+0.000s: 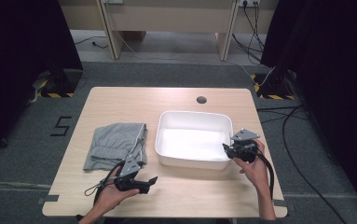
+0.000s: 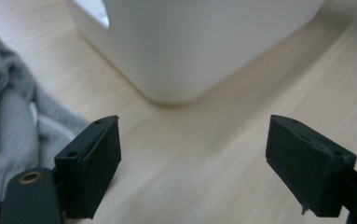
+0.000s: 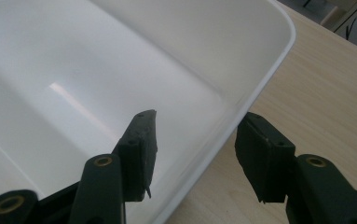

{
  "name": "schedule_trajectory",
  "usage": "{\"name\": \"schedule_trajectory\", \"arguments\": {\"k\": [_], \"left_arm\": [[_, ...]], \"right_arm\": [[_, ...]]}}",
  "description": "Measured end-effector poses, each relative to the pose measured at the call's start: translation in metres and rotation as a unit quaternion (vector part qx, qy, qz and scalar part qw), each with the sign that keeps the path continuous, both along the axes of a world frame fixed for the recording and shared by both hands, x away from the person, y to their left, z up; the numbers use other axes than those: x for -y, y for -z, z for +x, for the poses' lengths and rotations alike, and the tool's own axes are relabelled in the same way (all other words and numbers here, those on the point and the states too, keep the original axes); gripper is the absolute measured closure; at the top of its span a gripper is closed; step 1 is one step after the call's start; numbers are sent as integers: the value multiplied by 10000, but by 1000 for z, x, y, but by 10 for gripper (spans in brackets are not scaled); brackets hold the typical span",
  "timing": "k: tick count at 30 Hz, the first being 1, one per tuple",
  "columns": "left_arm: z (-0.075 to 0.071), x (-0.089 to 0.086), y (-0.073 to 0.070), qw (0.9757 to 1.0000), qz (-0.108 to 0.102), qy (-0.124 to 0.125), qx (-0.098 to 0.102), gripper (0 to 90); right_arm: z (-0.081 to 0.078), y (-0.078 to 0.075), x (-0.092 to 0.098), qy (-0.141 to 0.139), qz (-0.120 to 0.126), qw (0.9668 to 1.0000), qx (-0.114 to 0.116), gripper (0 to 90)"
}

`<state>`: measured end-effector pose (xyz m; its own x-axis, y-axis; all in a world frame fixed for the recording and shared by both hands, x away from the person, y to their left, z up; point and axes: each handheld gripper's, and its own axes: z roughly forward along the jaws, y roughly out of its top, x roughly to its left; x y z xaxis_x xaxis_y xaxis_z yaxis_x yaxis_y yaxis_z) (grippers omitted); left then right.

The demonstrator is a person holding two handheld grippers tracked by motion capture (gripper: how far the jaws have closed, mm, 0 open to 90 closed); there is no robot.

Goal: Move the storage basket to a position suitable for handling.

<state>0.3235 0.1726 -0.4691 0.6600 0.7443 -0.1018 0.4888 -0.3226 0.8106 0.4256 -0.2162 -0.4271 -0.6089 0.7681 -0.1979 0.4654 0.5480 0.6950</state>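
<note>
- A white tub [image 1: 193, 140] is seen mid-table, a grey garment [image 1: 115, 144] lying beside it.
- The tub's right rim is straddled by the right gripper [image 3: 195, 140], jaws parted.
- The left gripper [image 2: 195, 163] is held spread near the tub's front corner.

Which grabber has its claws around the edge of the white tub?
The right gripper: one jaw sits inside the white tub, one outside its rim. The left gripper is open over bare table.
</note>
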Motion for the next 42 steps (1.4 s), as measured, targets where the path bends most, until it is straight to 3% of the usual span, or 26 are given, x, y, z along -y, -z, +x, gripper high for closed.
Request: {"name": "schedule_trajectory", "arguments": {"k": [1,4,8,10,12,13,14,15,17,24,25,27,28,29,30,31,32,33,34,38,40,42], "left_arm": [[4,5,0,10000,12,2,5,177],[16,23,4,9998,178,3,7,177],[21,28,6,9997,216,-43,40,185],[23,27,4,9999,165,-43,26,206],[23,26,3,9998,164,-42,49,208],[23,25,2,9998,168,-41,47,208],[23,25,2,9999,154,-54,48,208],[24,24,1,9999,124,-67,56,208],[24,23,-1,9999,136,-58,66,209],[24,21,-5,9999,89,-79,63,221],[25,20,-5,9999,78,-98,71,224],[26,19,-5,9999,52,-131,62,228],[26,19,-5,9999,52,-131,62,233],[27,20,-5,9999,66,-120,66,246],[27,20,-5,9999,66,-120,66,259],[26,20,-5,9999,61,-129,87,280],[26,19,-6,9997,45,-175,134,280],[27,18,-6,9994,20,-232,238,330],[27,18,-6,9994,20,-232,238,326],[29,18,-6,9998,20,-136,146,342],[30,23,-5,9997,95,-130,180,370],[31,24,-5,9996,113,-153,198,372]], "right_arm": [[2,0,0,-45,-28,10000,-3,507],[8,2,0,-22,265,9996,-99,534],[7,3,3,-35,482,9986,-233,486],[2,-1,6,155,793,9965,-207,406],[-2,-5,9,186,877,9958,-172,397],[-10,-13,13,224,1125,9934,-63,349],[-16,-16,16,235,1222,9922,-46,332],[-16,-16,16,235,1222,9922,-46,332],[-31,-20,23,368,1343,9903,6,275],[-58,-22,30,362,1294,9909,-6,236],[-68,-21,32,300,1212,9922,-47,234],[-75,-19,35,282,1077,9937,-117,234],[-75,-19,35,282,1077,9937,-117,234],[-77,-14,36,301,961,9943,-365,220],[-77,-14,36,301,961,9943,-365,220],[-75,0,31,188,802,9941,-711,224],[-75,0,31,188,802,9941,-711,224],[-71,11,25,87,723,9941,-801,237],[-68,16,23,78,722,9938,-838,243],[-61,27,18,132,736,9940,-794,272],[-56,29,15,171,767,9950,-611,303],[-55,30,14,156,775,9952,-579,323]]}}
